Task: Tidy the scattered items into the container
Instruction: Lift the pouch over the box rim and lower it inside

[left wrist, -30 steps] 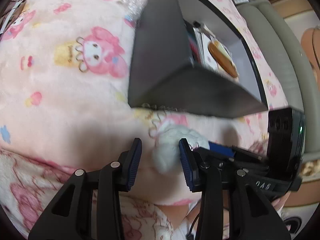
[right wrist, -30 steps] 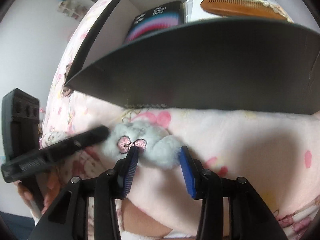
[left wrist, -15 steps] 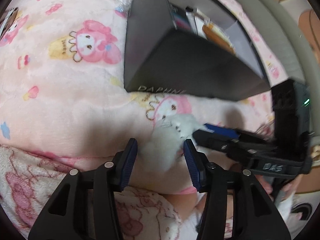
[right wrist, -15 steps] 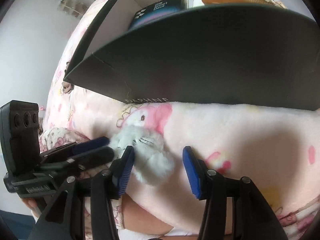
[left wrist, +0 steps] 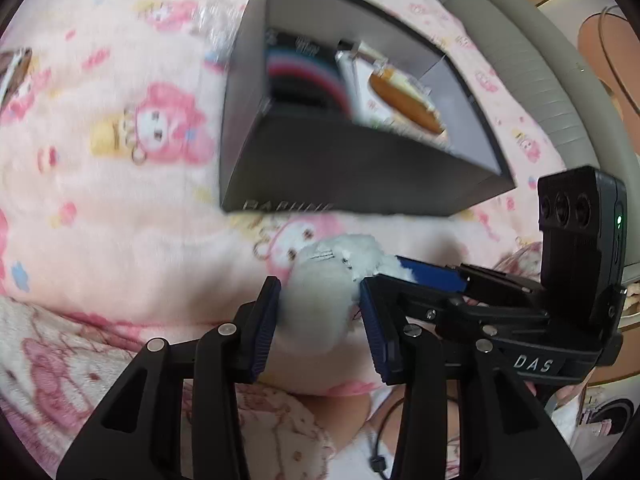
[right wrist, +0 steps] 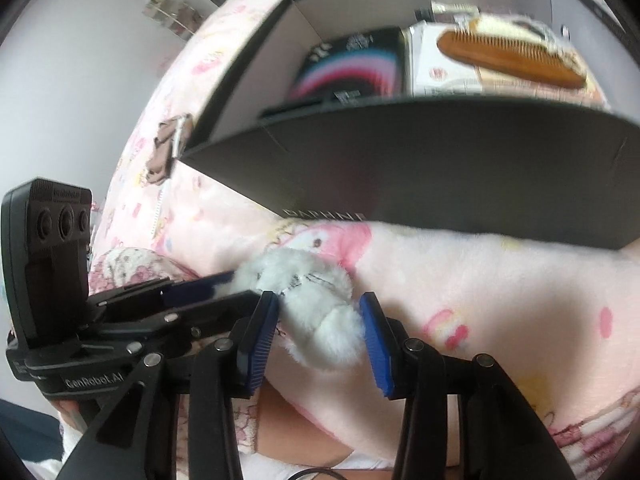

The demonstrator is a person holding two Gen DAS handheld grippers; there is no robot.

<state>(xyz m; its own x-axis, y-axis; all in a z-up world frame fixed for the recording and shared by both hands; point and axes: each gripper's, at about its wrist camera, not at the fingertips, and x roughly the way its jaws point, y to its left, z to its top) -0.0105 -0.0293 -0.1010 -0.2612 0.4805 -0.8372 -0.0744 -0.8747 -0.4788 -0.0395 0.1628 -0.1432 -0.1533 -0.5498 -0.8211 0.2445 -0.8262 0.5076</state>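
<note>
A small white fluffy plush toy point(left wrist: 320, 296) point(right wrist: 316, 300) is held just above the pink blanket, in front of the dark box point(left wrist: 360, 172) point(right wrist: 440, 184). My left gripper point(left wrist: 320, 324) is closed around one end of it. My right gripper point(right wrist: 320, 332) is closed around the other end, coming from the right side. Both pairs of blue pads press into the fur. The box is open on top and holds a black packet point(right wrist: 352, 64), a white packet and a wooden comb point(right wrist: 508, 56).
A pink cartoon-print blanket point(left wrist: 120, 200) covers the surface. A brown and white item point(right wrist: 164, 152) lies left of the box. A clear crinkly wrapper point(left wrist: 218, 20) lies behind the box's left corner. A grey padded edge point(left wrist: 532, 72) runs along the right.
Both grippers have closed in on the plush toy and lifted it a little. The views rose, so more of the box's inside shows.
</note>
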